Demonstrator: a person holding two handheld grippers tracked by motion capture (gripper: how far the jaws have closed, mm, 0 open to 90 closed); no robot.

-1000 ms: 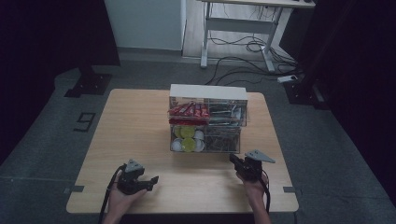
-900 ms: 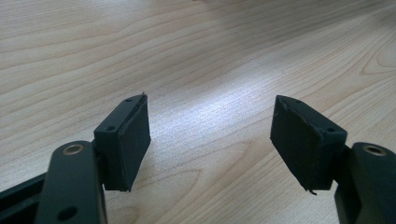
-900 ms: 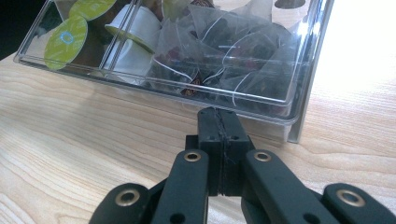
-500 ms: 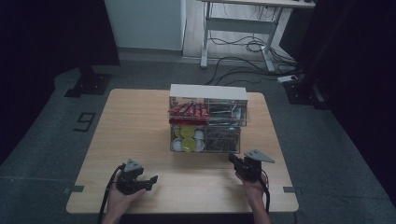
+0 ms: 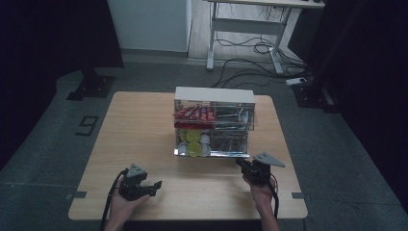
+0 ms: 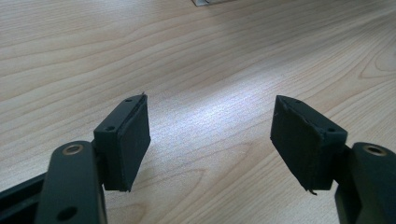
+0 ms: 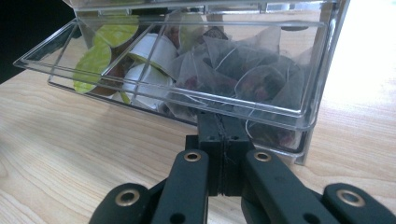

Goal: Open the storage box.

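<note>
Organizer (image 5: 214, 122), clear plastic, two tiers, sits mid-desk (image 5: 144, 139) toward the far side, white top on it. We see red packets (image 5: 194, 114) in the upper left compartment and dark items in the upper right that we cannot tell apart. Lower tier holds pods (image 5: 192, 142) with green and white lids at left, tea bags (image 7: 243, 74) at right. In the right gripper view the lower drawer (image 7: 187, 65) front is tilted outward toward the camera, pods (image 7: 121, 51) on its left side, pyramid bags on the right. Right gripper (image 5: 244, 166) lies just in front of the organizer's lower right corner, held by the right hand (image 5: 260, 190) from the near edge. Its fingers (image 7: 211, 133) are pressed together with no gap, tips right at the drawer's lower front edge; we cannot tell if they touch or pinch the plastic. Left gripper (image 5: 153, 186) is near the desk's front edge, well apart from the organizer, held by the left hand (image 5: 122, 204), pointing right. In the left gripper view its fingers (image 6: 128, 140) are spread wide with nothing between them, bare wood below. Cables trail from both grippers toward the person. Floor behind holds a white table frame (image 5: 245, 38) and loose cords (image 5: 250, 67).
</note>
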